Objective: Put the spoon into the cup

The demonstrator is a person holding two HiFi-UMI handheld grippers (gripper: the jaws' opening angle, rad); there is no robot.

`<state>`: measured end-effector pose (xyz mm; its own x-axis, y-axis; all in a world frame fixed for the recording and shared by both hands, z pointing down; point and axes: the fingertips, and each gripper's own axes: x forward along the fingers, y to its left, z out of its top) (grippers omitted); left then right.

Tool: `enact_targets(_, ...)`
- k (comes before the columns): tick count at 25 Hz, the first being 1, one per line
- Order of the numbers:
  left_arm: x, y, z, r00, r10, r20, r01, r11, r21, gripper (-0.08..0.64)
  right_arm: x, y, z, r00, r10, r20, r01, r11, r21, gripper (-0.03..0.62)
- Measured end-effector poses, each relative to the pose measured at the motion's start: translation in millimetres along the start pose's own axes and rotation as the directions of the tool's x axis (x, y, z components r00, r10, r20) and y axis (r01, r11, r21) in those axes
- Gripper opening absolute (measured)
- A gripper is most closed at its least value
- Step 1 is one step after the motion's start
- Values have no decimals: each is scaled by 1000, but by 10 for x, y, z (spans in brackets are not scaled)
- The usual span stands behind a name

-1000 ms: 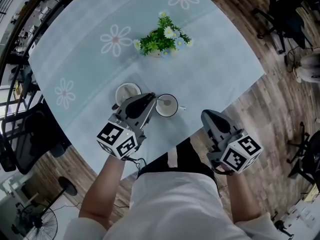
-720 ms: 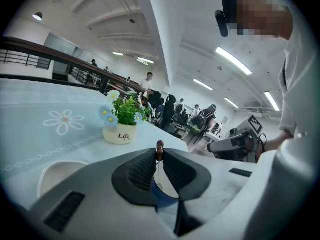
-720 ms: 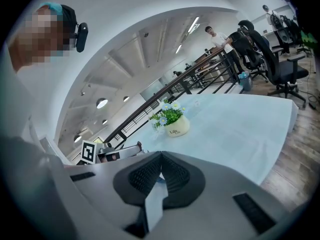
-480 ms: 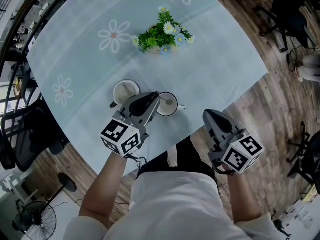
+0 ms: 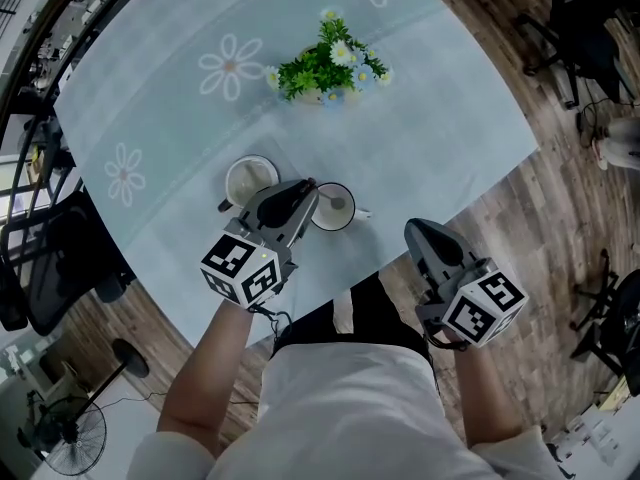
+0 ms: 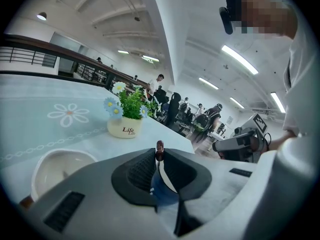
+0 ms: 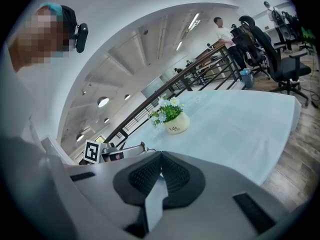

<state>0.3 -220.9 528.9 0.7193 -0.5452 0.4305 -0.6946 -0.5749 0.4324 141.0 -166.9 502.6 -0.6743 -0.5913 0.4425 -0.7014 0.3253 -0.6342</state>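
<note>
Daisy-print cloth (image 5: 230,68) in pale blue covers the round desk (image 5: 430,118), which stands on a wood-plank floor (image 5: 560,218) in an open office. I see black office chairs (image 5: 575,28) at the far right, a standing fan (image 5: 70,438) at lower left, and strip lights (image 6: 240,59) on a white ceiling. A potted daisy plant (image 5: 328,68) sits toward the desk's far side. Nearer me, a white cup (image 5: 252,180) and a dark-rimmed cup (image 5: 335,208) stand side by side. My left hand-held gripper (image 5: 310,193) is clamped on the spoon (image 6: 159,146), with the gripper's tip at the dark-rimmed cup's left rim. My right hand-held gripper (image 5: 418,233) hangs past the desk edge, jaws together on nothing.
</note>
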Motion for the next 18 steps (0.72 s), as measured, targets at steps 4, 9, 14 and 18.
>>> enact_targets(4,13,-18,-26,1000,10,-3,-10,1000,-1,60,11,6,-4,1000,12,-5,-12,1000,-6,21)
enact_targets(9,-50,-55,10,1000,22,9,-22,1000,-1,123,6,55,27,1000,26,-5,-26,999,-18,23)
enact_targets(14,-141,-57,131,999,35,39,-35,999,2,146,12,95,118,999,35,0,-35,999,-33,23)
enact_targets(18,-240,-96,290,996,40,76,-41,999,17,147,-1,145,163,999,38,7,-37,998,-47,21)
